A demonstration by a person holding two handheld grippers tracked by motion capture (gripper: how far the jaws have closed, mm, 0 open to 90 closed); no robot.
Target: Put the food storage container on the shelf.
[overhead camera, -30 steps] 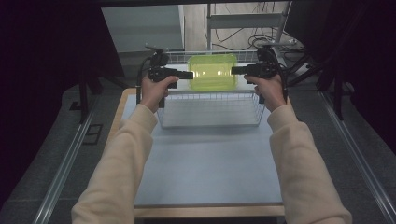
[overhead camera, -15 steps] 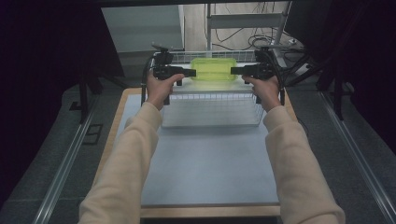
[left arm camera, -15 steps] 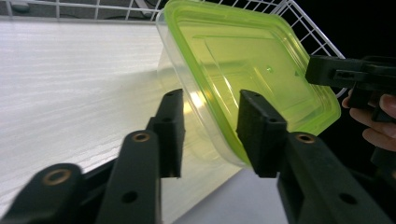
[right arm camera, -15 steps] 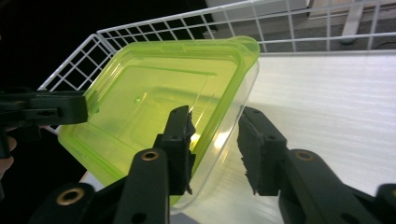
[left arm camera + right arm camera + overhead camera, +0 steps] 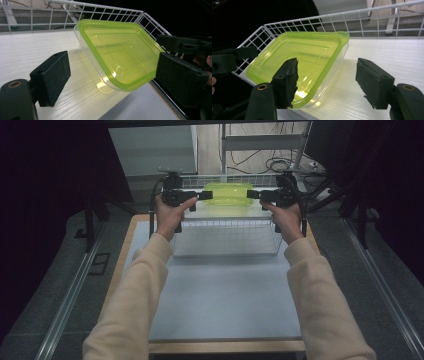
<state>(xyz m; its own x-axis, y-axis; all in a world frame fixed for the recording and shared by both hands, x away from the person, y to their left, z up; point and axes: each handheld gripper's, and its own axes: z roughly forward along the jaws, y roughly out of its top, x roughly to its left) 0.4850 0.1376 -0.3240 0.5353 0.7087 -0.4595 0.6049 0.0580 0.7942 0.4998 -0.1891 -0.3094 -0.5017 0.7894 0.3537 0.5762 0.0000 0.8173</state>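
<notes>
1. A clear plastic container with a yellow-green lid (image 5: pixel 228 194) sits at the far end of the table, inside a white wire basket (image 5: pixel 227 236). In the left gripper view the container (image 5: pixel 117 56) rests on the pale wood-grain floor of the basket, lid on, close to a corner of the wire wall. The right gripper view shows the same container (image 5: pixel 299 62) with the wire wall just behind and beside it.

2. The left gripper (image 5: pixel 204 195) points in at the container's left end. In its own view the left gripper (image 5: pixel 113 80) stands wide, its two black pads spread apart with the container between and beyond them, neither pad touching it.

3. The right gripper (image 5: pixel 253 194) points in at the container's right end. In its own view the right gripper (image 5: pixel 327 82) is also wide; one pad overlaps the lid's near edge in the picture, though whether it touches cannot be told, and the other is well clear over the basket floor.

4. The left hand (image 5: pixel 170 215) and right hand (image 5: pixel 287 217) hold the grippers at about the same height, with cream sleeves reaching in from the near edge.

5. The basket stands on a pale grey mat (image 5: pixel 220 295) that covers the wooden table (image 5: pixel 225 346). Cables (image 5: pixel 272 165) lie on the floor beyond the far end.
</notes>
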